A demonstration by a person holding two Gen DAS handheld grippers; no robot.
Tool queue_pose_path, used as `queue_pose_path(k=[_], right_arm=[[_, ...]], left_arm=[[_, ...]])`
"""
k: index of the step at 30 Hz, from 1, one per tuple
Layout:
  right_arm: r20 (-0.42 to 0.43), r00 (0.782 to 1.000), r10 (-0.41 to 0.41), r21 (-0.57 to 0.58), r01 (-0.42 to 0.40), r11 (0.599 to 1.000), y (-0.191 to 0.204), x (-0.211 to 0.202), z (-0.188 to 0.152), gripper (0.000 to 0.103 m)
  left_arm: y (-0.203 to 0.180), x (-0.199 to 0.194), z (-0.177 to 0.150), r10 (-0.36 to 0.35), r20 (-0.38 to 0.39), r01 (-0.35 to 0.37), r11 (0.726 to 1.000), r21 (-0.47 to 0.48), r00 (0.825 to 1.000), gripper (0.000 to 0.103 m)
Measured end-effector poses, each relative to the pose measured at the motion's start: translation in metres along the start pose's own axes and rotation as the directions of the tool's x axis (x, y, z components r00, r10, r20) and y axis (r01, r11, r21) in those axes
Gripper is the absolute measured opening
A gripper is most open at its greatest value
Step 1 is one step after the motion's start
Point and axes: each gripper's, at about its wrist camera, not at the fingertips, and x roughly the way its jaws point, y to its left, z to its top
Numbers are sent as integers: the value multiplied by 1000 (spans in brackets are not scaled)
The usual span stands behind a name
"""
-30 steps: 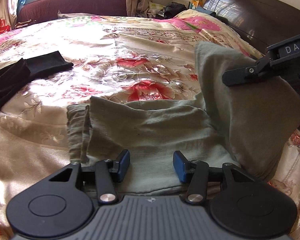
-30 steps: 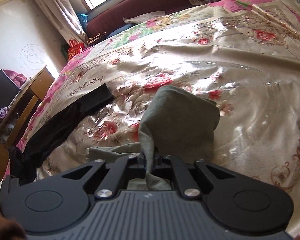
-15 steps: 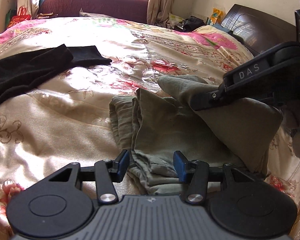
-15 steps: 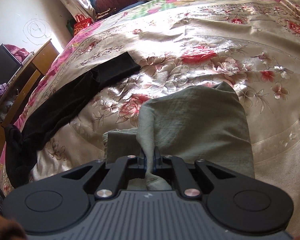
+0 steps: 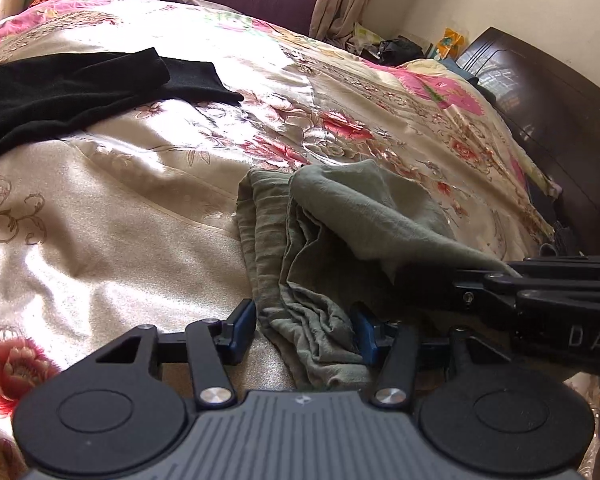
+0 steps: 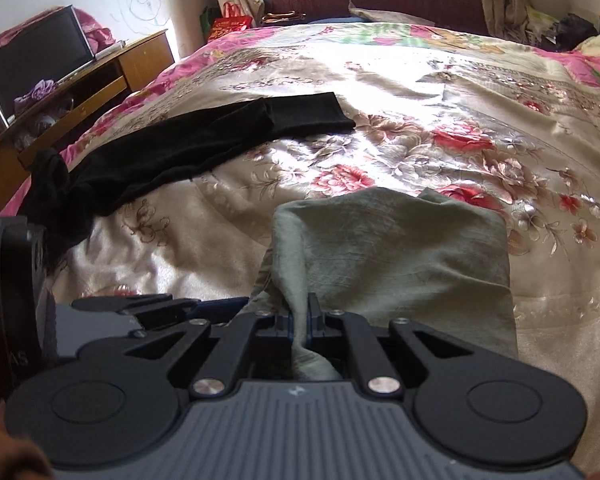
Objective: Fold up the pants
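Green pants [image 5: 312,280]: bunched lower centre, long axis toward upper frame, between spread fingers of empty left gripper [image 5: 302,330]. Right gripper [image 6: 299,322]: clamped on pants fold, nearer.

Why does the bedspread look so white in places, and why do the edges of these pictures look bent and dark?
Left wrist view: sunlight burns out the satin bedspread beside the black garment; the headboard curves from the fisheye lens, and the corners go black. Right wrist view: the same glare on the bedspread, while the green pants are evenly lit and sharp.
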Motion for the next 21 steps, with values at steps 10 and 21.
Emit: queue_pose_path(k=[10,21], right_arm=[[85,992,94,395,-121,911,-65,-11,36,6],[217,976,-34,600,-105,793,-133,-65,50,6]], left_arm=[[6,0,1,-13,11,13,999,-29,1000,66],[8,0,1,-29,13,29,999,-35,999,66]])
